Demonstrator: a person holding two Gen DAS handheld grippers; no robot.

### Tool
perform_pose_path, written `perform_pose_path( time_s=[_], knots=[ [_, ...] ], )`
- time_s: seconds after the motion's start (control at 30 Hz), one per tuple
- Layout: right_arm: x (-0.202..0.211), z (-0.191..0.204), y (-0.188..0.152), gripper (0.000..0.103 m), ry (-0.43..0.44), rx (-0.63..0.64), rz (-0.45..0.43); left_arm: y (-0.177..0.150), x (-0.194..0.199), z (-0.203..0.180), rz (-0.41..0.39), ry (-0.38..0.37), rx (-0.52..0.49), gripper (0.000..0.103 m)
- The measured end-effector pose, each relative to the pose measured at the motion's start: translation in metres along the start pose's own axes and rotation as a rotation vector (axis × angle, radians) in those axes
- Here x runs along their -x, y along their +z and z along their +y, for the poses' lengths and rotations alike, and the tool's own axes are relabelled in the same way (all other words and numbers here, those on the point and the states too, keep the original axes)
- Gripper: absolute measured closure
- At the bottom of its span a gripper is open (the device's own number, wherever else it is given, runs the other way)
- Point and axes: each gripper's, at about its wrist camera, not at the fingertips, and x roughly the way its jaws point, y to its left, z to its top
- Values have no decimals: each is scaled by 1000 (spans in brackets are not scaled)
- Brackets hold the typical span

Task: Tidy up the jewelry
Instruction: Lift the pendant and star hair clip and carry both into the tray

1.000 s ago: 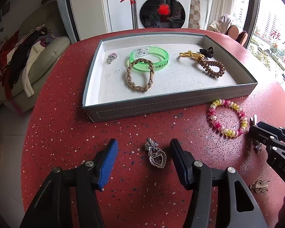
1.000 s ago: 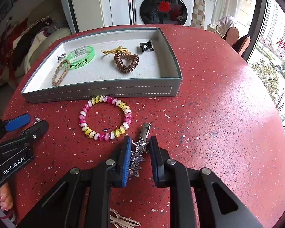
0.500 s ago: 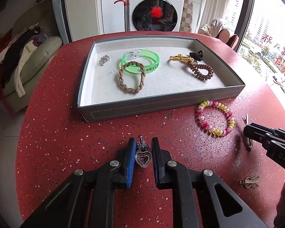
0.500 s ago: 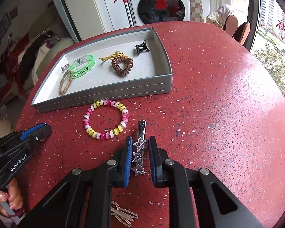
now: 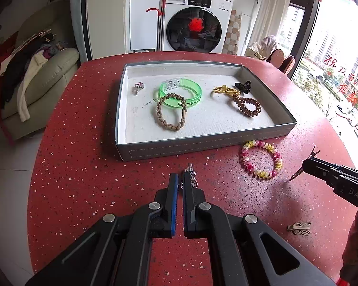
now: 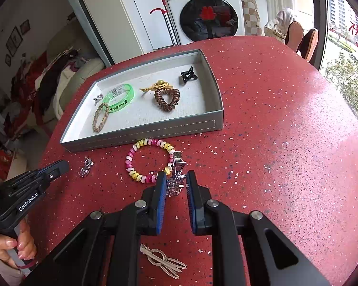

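My left gripper [image 5: 180, 178] is shut just above the red table. The silver heart pendant [image 5: 191, 175] shows at the tip of its right finger, and I see nothing between the pads. In the right wrist view the pendant [image 6: 86, 166] lies on the table slightly beyond the left gripper [image 6: 63, 165]. My right gripper [image 6: 175, 176] is shut on the silver star hair clip [image 6: 177, 159] and holds it a little above the table. The clip's far end overlaps the pink and yellow spiral bracelet [image 6: 150, 160]. The left wrist view shows that right gripper [image 5: 307, 164] at the right edge.
The grey tray [image 5: 202, 143] stands beyond both grippers. It holds a green bangle [image 5: 181, 93], a braided band, a brown spiral tie, a yellow tie, a black claw clip and a small charm. A beige hair clip [image 6: 164, 261] lies near the table's front edge. A hand [image 6: 19, 245] grips the left handle.
The left jaws went from wide open around the pendant to shut, and the pendant now sits at their tip. Both grippers rose slightly, and the right one kept the star clip.
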Motion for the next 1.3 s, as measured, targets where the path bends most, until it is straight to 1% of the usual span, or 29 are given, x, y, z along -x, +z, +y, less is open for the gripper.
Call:
perform_pose_path(
  time_s=[0.13,0.27,0.3,0.33,0.37,0.4,0.47,0.53,0.6,0.7,0.73,0.8,0.83,0.87,0.9,0.93,0.97,1.13,1.2,1.3],
  knots=[
    [0,-6,-2,85,2,-12,1,-2,-1,-2,-9,50,2,81],
    [3,-13,-3,85,8,-31,-6,-2,-7,-1,14,56,12,81],
    [4,-14,-3,85,9,-36,-8,-3,-8,-1,14,60,15,80],
    [4,-16,-3,85,10,-40,-10,-3,-9,-1,16,62,18,74],
    [5,-17,-3,85,11,-44,-11,-3,-10,0,21,63,21,31],
    [6,-18,-4,84,12,-47,-14,-3,-11,1,27,70,28,0],
    [7,-19,-4,85,15,-52,-16,-4,-6,0,-12,82,31,0],
    [8,-19,-4,85,18,-53,-16,-2,-5,-3,-7,90,4,0],
    [9,-19,-5,85,22,-56,-18,1,-10,-7,-5,113,-23,0],
    [11,-18,-6,85,24,-53,-21,2,-24,-13,28,118,-59,1],
    [12,-18,-6,85,25,-52,-22,2,-29,-15,45,120,-69,5],
    [14,-17,-7,85,28,-53,-25,1,-38,-17,72,101,-79,19],
    [15,-17,-7,85,30,-53,-27,1,-39,-17,76,92,-83,23],
    [16,-18,-8,85,31,-53,-29,1,-38,-18,65,77,-83,35],
    [17,-18,-7,85,33,-54,-31,0,-38,-19,61,60,-87,53],
    [17,-18,-7,85,35,-55,-33,0,-37,-20,60,49,-94,64],
    [18,-18,-7,84,38,-56,-35,-1,-37,-21,60,53,-106,67],
    [22,-15,-4,85,52,-50,-46,-4,-29,-16,53,10,-80,67],
    [23,-13,-2,85,58,-47,-53,-2,-22,-13,39,-9,-67,67],
    [25,-10,5,85,78,-46,-59,2,-10,-12,12,-15,-62,67]
  ],
)
